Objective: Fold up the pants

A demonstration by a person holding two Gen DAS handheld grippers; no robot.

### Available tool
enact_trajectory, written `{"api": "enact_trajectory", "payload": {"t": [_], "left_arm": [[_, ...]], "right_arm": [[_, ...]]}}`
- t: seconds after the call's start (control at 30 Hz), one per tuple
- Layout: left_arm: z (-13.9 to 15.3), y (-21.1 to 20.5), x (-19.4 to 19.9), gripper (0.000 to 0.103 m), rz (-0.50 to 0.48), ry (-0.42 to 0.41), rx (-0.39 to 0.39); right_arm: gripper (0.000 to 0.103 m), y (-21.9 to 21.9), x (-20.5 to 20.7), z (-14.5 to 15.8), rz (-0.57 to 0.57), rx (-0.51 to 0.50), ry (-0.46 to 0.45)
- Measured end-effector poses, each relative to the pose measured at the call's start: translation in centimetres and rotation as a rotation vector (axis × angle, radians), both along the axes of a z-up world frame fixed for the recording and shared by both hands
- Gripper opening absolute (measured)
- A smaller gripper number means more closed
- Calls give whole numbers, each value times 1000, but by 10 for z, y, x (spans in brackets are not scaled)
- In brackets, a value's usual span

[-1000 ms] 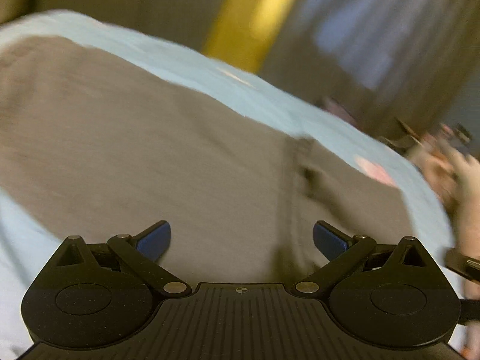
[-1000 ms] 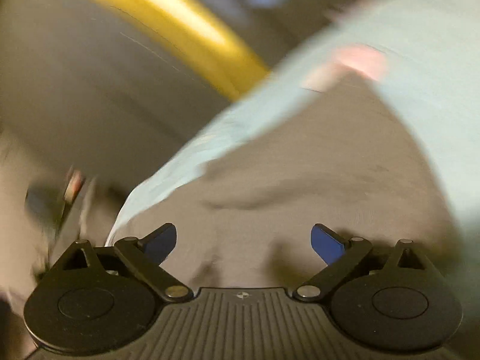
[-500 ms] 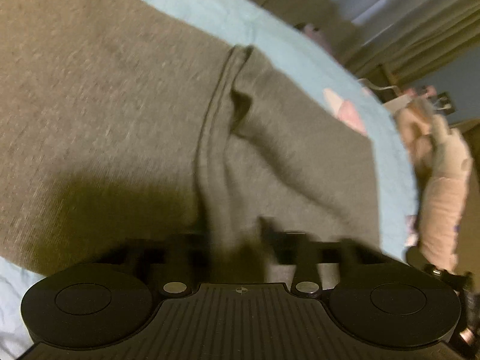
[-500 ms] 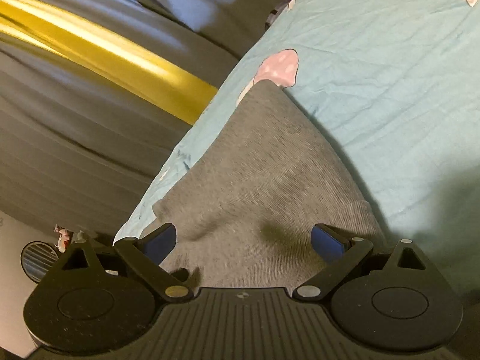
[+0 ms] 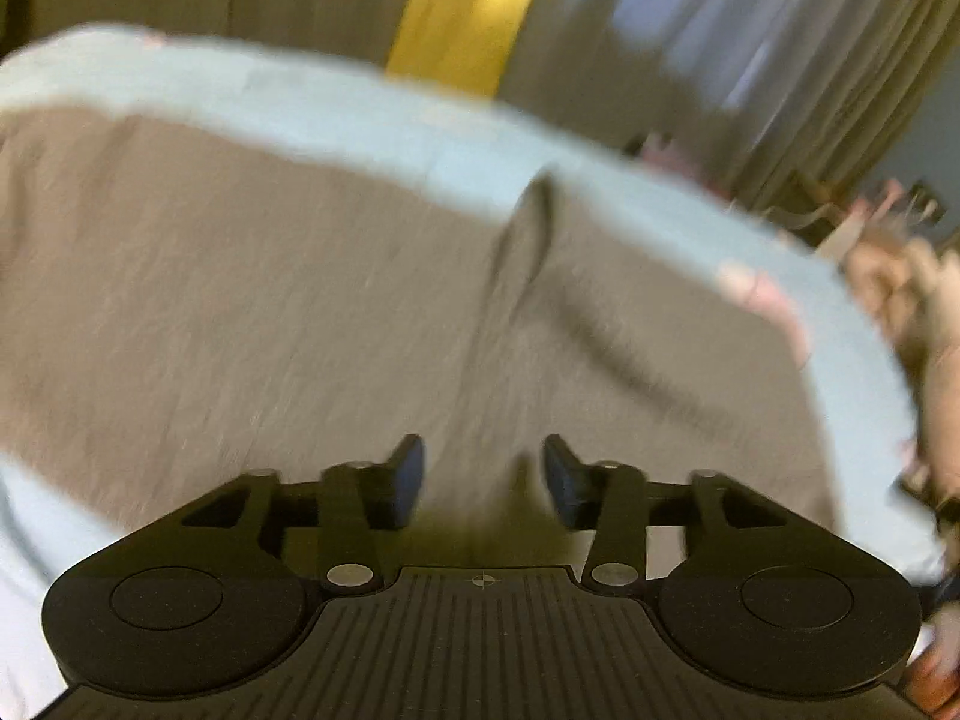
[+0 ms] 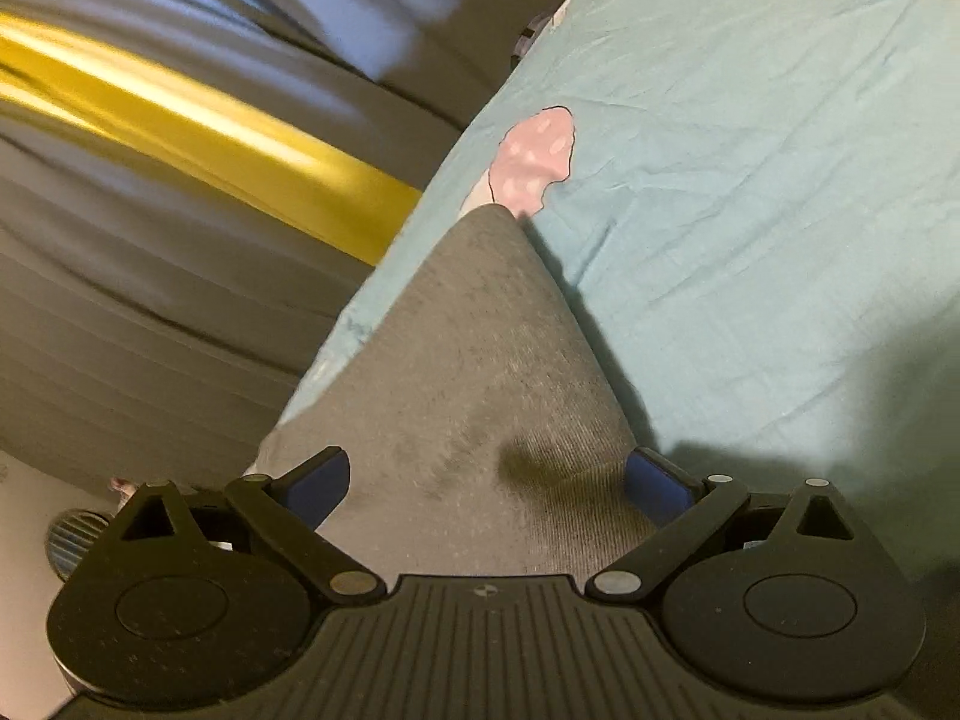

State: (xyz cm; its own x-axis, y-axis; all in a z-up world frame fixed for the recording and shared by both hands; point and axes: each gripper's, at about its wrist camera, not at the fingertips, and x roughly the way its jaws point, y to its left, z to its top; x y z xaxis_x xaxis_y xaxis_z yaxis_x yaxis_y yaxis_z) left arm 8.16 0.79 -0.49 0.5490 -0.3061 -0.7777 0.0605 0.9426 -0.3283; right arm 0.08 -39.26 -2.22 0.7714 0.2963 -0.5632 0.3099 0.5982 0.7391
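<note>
Where the grey pants taper to a point beside the pink print, we see bare teal sheet on the right and the bed edge close on the left; the ribbed knit lies between the spread fingers of our right gripper; our left gripper is part-open over the blurred pants, pinching nothing.

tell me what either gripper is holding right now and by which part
Nothing is held. The left gripper and right gripper both stand open over the grey pants, fingers apart with no fabric pinched.
</note>
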Motion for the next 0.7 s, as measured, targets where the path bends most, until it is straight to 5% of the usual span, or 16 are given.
{"api": "enact_trajectory", "payload": {"t": [0.17, 0.3, 0.4, 0.5, 0.57, 0.63, 0.7], "left_arm": [[-12, 30, -2, 76, 100, 10, -261], [-17, 22, 1, 76, 88, 39, -237], [-16, 13, 6, 73, 21, 56, -297], [-17, 8, 9, 69, -2, 71, -250], [-18, 2, 12, 56, -3, 78, -264], [-20, 9, 10, 27, 10, 95, -284], [-24, 21, 6, 22, 30, 109, -329]], "right_arm": [[99, 1, 0, 1, 0, -20, -4], [99, 4, 0, 1, -4, -43, 5], [99, 9, 0, 2, -6, -70, 7], [99, 12, -3, 7, 8, -64, -13], [99, 15, -7, 12, 18, -24, -29], [99, 20, -13, 15, 48, 55, -41], [99, 26, -17, 15, 93, 150, -60]]}}
